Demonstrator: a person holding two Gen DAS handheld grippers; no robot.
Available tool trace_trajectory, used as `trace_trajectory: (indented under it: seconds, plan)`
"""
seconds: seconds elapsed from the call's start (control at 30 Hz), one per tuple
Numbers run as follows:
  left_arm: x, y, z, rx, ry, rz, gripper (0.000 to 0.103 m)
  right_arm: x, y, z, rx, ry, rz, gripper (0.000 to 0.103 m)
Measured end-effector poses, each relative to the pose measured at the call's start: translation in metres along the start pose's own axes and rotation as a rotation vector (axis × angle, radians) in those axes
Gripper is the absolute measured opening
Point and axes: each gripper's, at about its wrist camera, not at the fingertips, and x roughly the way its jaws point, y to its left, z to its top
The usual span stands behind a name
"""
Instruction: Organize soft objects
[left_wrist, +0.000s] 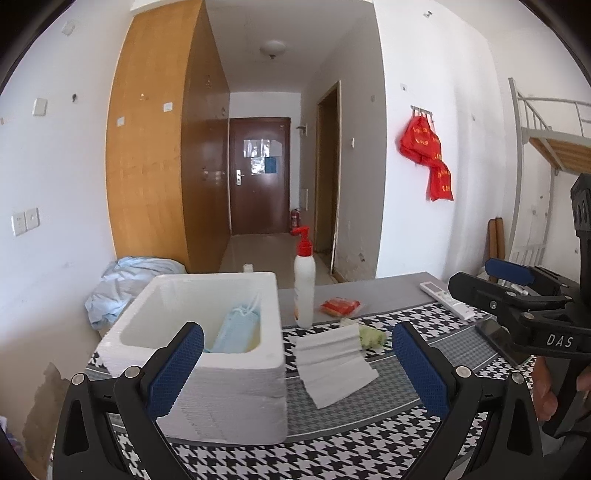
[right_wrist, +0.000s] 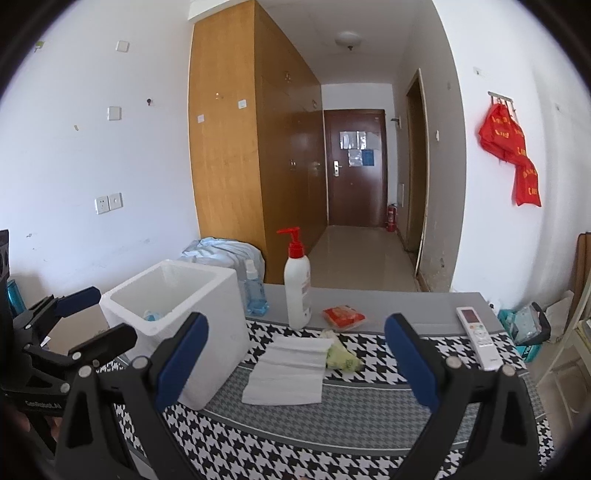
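My left gripper (left_wrist: 297, 363): I hold it above the near edge of the table, fingers spread wide with nothing between the blue pads (left_wrist: 177, 369).
My right gripper (right_wrist: 295, 360): spread just as wide and empty, level with the left one; in the left wrist view it shows at the right edge.
White cloth (right_wrist: 291, 369): a folded, ribbed piece lying flat on the patterned table cover (right_wrist: 332, 454), straight ahead of both grippers and touched by neither.
Green cloth (right_wrist: 341, 356): crumpled, touching the white cloth's far right corner.
Foam box (left_wrist: 221, 369): white and open-topped, on the left of the table, just beside the white cloth; blue face masks (left_wrist: 236, 328) lie inside against its right wall.
Pump bottle (right_wrist: 297, 284): white with a red pump, upright behind the cloths.
Red packet (right_wrist: 343, 315): flat on the grey strip to the right of the bottle.
Remote control (right_wrist: 478, 339): white, lying well to the right.
Blue spray bottle (right_wrist: 255, 291): upright behind the box.
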Motion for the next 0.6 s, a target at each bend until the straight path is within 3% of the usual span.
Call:
trace_trajectory:
  seconds: [0.6]
  plan:
    - [0.022, -0.036, -0.008, 0.024, 0.054, -0.04, 0.102, -0.001, -0.031, -0.01, 0.008, 0.029, -0.033, 0.098]
